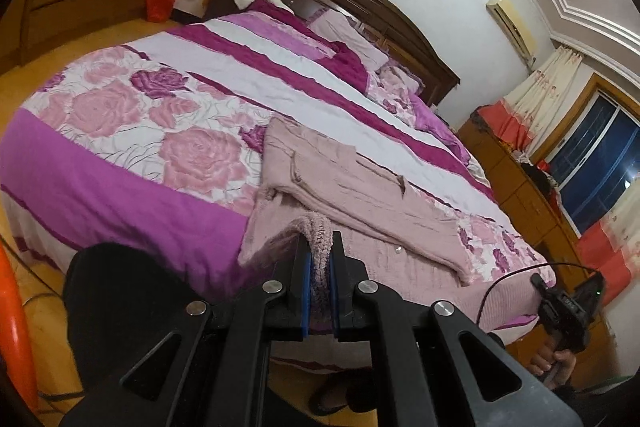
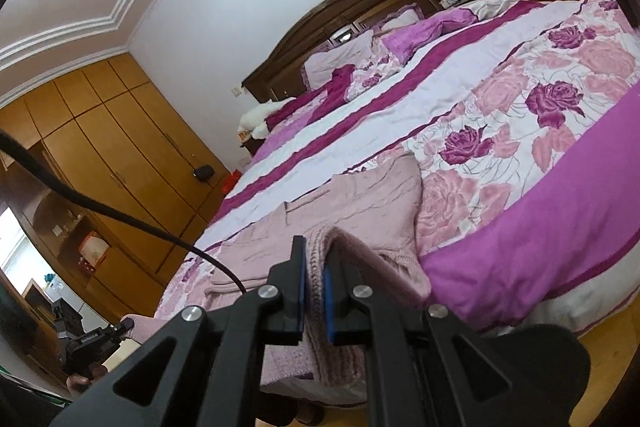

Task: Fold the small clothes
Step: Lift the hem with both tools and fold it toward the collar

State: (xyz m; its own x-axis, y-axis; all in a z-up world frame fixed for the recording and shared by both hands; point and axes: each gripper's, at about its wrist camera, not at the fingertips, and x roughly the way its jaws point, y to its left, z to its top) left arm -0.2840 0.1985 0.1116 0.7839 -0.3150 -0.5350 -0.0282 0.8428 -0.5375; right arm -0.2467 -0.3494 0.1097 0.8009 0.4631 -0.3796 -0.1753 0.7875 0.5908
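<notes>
A pale pink knitted sweater (image 1: 360,203) lies on the bed near its foot edge, sleeves folded across its body. My left gripper (image 1: 319,247) is shut on the sweater's ribbed hem, which bunches between the blue pads. My right gripper (image 2: 316,259) is shut on another part of the same hem; the sweater (image 2: 352,203) spreads away from it over the quilt. The right gripper also shows in the left wrist view (image 1: 568,303), at the bed's right corner, held by a hand.
The bed (image 1: 120,167) has a pink and purple rose quilt, pillows (image 1: 352,31) and a dark headboard (image 1: 360,3). Wooden wardrobes (image 2: 100,147) stand along one wall, a low cabinet (image 1: 516,179) under the window. A cable (image 2: 120,219) runs across the right view.
</notes>
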